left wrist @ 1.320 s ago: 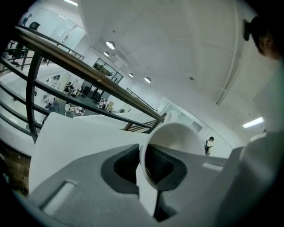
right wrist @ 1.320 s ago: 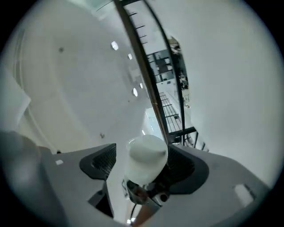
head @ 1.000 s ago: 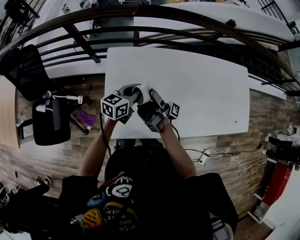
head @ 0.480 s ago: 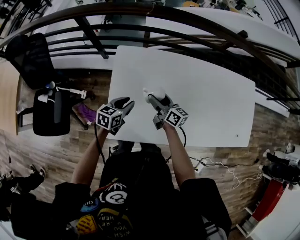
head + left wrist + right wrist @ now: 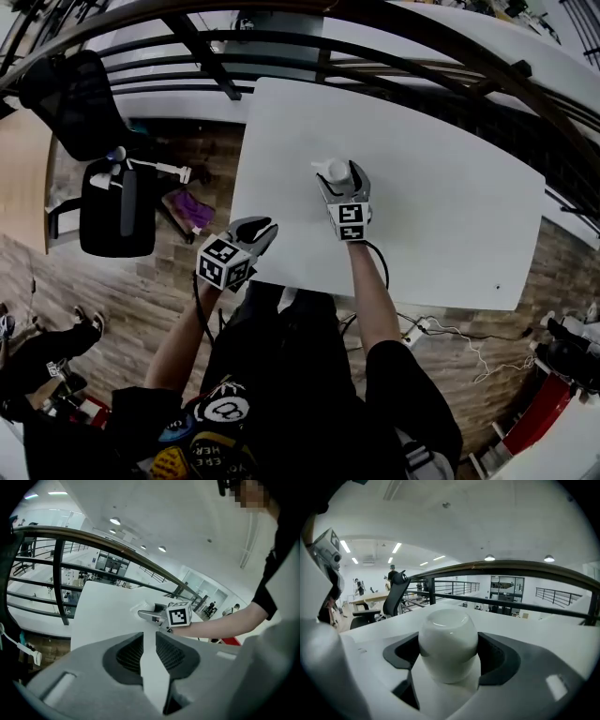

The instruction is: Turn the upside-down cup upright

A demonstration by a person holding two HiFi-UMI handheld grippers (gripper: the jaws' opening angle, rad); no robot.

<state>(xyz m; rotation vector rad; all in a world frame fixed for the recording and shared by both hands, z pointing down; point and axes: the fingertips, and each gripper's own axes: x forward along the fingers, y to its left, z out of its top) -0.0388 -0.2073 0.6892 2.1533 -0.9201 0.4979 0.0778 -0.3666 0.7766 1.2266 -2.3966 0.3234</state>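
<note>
A white cup (image 5: 447, 644) sits rim up between the fingers of my right gripper (image 5: 447, 641), which is shut on its sides. In the head view the cup (image 5: 330, 168) is low over the white table (image 5: 441, 197), left of its middle, with the right gripper (image 5: 335, 174) behind it. I cannot tell whether the cup's base touches the table. My left gripper (image 5: 261, 225) hangs at the table's near-left edge, apart from the cup. Its jaws are closing, a narrow gap shows between them, and nothing is in it (image 5: 149, 637). The left gripper view shows the right gripper (image 5: 154, 616) farther along the table.
A dark curved railing (image 5: 281, 42) runs along the table's far side. A black office chair (image 5: 117, 211) and a purple item (image 5: 192, 208) are on the wooden floor to the left. Cables (image 5: 450, 328) lie on the floor at the near right.
Both grippers were together at the cup. The left one let go and drew back to the near-left edge. The right one rolled over and sank farther out over the table, cup now rim up.
</note>
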